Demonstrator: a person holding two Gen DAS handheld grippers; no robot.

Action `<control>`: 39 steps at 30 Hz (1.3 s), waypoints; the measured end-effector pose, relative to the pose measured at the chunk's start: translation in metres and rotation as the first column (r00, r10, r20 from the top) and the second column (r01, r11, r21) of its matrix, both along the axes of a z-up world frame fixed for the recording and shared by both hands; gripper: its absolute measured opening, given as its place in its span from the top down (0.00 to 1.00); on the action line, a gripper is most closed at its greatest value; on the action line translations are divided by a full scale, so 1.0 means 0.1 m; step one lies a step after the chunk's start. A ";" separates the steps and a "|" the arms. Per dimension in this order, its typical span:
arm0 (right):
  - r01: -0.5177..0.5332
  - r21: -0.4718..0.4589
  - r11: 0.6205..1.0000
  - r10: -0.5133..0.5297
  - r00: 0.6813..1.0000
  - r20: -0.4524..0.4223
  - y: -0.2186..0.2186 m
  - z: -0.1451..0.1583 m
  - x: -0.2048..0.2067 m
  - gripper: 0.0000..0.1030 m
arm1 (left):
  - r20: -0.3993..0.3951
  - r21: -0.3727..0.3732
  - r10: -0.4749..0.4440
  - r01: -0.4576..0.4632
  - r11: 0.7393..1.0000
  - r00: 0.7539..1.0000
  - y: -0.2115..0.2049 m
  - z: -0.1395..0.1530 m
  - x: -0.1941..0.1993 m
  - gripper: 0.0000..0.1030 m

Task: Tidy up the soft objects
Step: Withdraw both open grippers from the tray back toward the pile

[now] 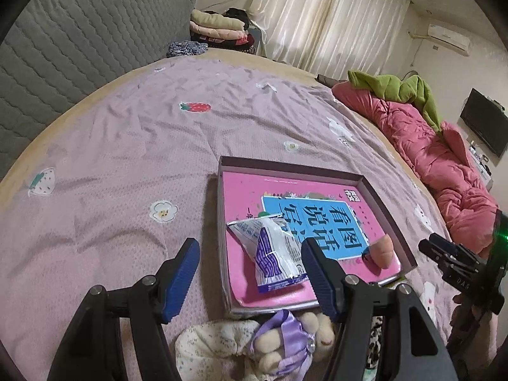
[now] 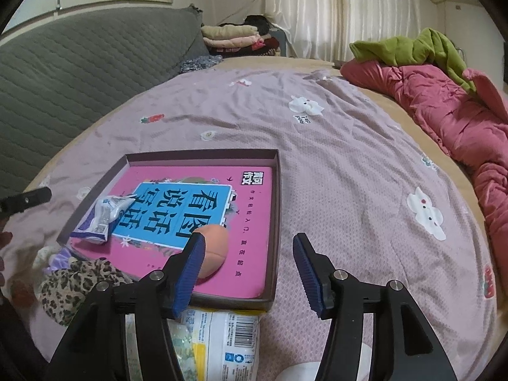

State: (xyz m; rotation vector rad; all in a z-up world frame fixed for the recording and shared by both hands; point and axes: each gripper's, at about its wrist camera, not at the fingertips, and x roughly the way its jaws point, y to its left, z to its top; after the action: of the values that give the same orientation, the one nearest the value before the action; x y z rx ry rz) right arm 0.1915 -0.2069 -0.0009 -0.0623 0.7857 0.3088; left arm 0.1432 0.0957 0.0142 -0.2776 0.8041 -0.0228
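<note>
Left wrist view: the left gripper [image 1: 250, 273] hangs wide and empty over a bed's pink sheet [image 1: 127, 146], its right finger [image 1: 319, 277] overlapping, perhaps touching, a white-and-purple packet [image 1: 273, 254] inside a shallow box [image 1: 385, 204] lined with a pink book [image 1: 250, 184]; a peach squishy [image 1: 384, 250] lies at the box's far side

Right wrist view: the right gripper [image 2: 249, 270], jaws parted and holding nothing, hovers with its left finger [image 2: 190, 273] in front of the peach squishy [image 2: 216, 247]; a leopard-print scrunchie [image 2: 76, 282] sits just outside the box [image 2: 276, 219]

Dim, soft indoor light; sharp centre, strong fisheye bending, dark corners.
</note>
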 end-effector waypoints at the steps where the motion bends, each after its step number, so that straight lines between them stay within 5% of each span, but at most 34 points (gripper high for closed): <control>1: 0.000 0.002 1.000 0.000 1.000 0.003 -0.01 0.01 -0.01 0.42 | 0.000 0.001 0.002 -0.002 1.000 1.000 0.00 0.00 -0.01 0.36; 18: -0.060 0.043 0.997 0.059 0.998 0.032 0.01 0.13 -0.29 0.42 | -0.041 -0.025 0.066 -0.067 0.997 0.997 0.13 -0.08 -0.32 0.36; 39: -0.166 0.027 0.986 0.167 0.984 -0.056 0.34 -0.04 -0.83 0.42 | -0.114 0.022 0.052 -0.050 0.999 0.992 0.09 -0.20 -0.69 0.36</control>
State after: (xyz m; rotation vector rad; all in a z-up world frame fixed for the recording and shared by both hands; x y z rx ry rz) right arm 0.1082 -0.1730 -0.0050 -0.0985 0.8359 0.4797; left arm 0.0747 0.1049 -0.0063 -0.2831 0.9107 0.0494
